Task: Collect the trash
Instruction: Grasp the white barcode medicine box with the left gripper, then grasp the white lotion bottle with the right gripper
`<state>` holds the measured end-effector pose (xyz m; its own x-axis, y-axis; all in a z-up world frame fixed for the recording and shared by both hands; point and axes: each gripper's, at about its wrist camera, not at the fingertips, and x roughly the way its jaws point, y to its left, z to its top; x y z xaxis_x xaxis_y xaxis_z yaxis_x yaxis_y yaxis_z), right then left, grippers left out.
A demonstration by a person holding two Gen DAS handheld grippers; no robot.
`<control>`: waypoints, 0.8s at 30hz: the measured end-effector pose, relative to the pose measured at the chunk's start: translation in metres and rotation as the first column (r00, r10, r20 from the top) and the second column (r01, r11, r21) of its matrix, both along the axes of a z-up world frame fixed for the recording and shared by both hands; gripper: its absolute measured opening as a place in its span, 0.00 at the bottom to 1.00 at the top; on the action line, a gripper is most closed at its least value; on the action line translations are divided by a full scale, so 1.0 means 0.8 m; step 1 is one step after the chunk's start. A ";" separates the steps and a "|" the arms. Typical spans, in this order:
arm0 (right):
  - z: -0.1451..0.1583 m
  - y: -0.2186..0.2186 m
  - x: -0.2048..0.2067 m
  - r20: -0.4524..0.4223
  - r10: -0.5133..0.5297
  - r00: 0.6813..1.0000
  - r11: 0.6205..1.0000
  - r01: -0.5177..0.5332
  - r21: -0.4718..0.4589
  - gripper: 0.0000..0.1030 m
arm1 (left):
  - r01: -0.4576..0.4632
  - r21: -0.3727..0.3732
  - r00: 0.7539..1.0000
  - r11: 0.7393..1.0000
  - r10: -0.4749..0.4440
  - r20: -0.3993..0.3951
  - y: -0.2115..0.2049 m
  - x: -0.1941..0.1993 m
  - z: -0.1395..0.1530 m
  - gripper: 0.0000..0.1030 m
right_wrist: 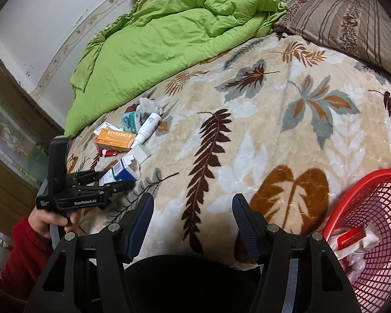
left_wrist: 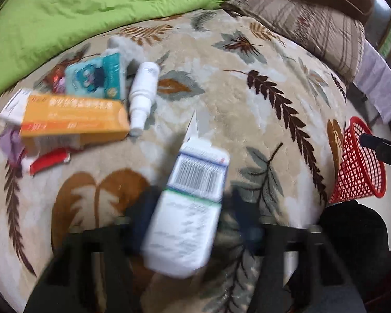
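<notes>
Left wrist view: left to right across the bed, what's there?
orange box → white spray bottle → white barcode carton held in the left gripper → red mesh basket

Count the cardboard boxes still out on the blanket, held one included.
4, maybe more hidden in the pile: white-and-blue box in the left gripper; orange box; small white box behind its left end; teal box behind the orange one.

1. Bed w/ beige leaf-print blanket (right_wrist: 247, 135) over most of it.
2. Green quilt (right_wrist: 153, 39) crumpled at far side.
3. Striped pillow (right_wrist: 346, 23) at head end.
4. White wall (right_wrist: 39, 26), scuffed, w/ patterned border strip.
</notes>
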<state>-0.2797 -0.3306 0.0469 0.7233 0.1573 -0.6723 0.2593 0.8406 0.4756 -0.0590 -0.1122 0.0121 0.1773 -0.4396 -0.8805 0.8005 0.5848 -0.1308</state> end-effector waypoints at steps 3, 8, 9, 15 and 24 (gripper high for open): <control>0.004 0.006 0.009 0.004 0.021 1.000 1.000 -0.021 -0.001 0.65 | -0.080 -0.038 0.997 0.996 0.080 -0.007 0.011 -0.002 0.002 0.31; 0.022 0.017 0.043 0.014 0.063 0.998 0.998 -0.062 -0.024 0.65 | -0.288 -0.198 0.957 0.937 0.289 -0.021 0.045 -0.013 0.027 0.31; 0.026 0.019 0.055 0.020 0.075 0.997 0.997 -0.074 -0.023 0.65 | -0.315 -0.226 0.947 0.922 0.320 -0.016 0.052 -0.017 0.033 0.31; 0.027 0.047 0.156 -0.005 0.144 0.990 0.990 -0.144 0.007 0.65 | -0.443 -0.335 0.865 0.832 0.495 0.084 0.091 -0.024 0.061 0.31; -0.019 0.067 0.302 -0.144 0.094 0.985 0.993 -0.082 0.088 0.48 | -0.534 -0.348 0.780 0.771 0.608 0.151 0.137 -0.002 0.058 0.32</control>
